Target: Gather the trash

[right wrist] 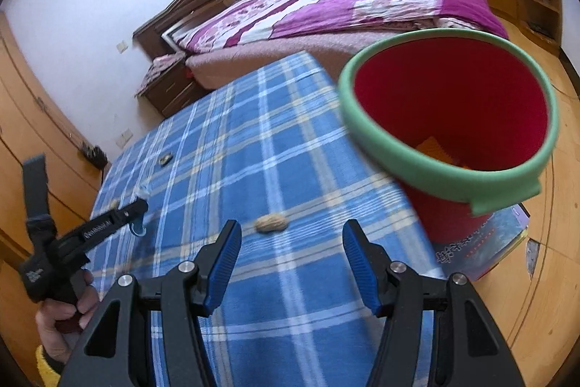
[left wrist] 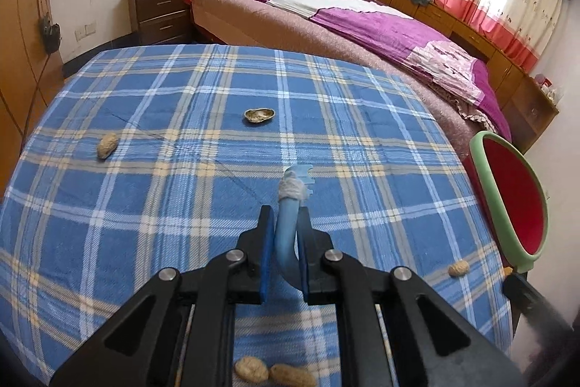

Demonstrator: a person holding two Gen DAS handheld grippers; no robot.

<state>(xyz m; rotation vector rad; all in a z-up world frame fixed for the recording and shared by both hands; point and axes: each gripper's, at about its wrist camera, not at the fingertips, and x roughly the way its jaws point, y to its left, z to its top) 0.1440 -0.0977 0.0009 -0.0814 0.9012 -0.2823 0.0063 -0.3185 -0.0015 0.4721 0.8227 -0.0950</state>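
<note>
My left gripper [left wrist: 285,211] is shut on a curved light-blue plastic piece [left wrist: 286,242] with a white wad wrapped near its toothed tip, held just above the blue plaid tablecloth [left wrist: 181,205]. In the right wrist view that gripper [right wrist: 139,205] shows at the left, held by a hand [right wrist: 69,311]. My right gripper [right wrist: 290,231] is open with nothing between its fingers; a whole peanut [right wrist: 271,224] lies on the cloth just ahead of it. A red bin with a green rim [right wrist: 417,165] stands to the right, and its rim also shows in the left wrist view [left wrist: 485,205].
More peanuts lie on the cloth [left wrist: 107,145], [left wrist: 458,268], two near the front edge [left wrist: 251,369], and an empty shell half [left wrist: 259,115]. The bin rests on a book [right wrist: 482,249]. A bed [left wrist: 362,24] and a nightstand [left wrist: 159,13] stand behind the table.
</note>
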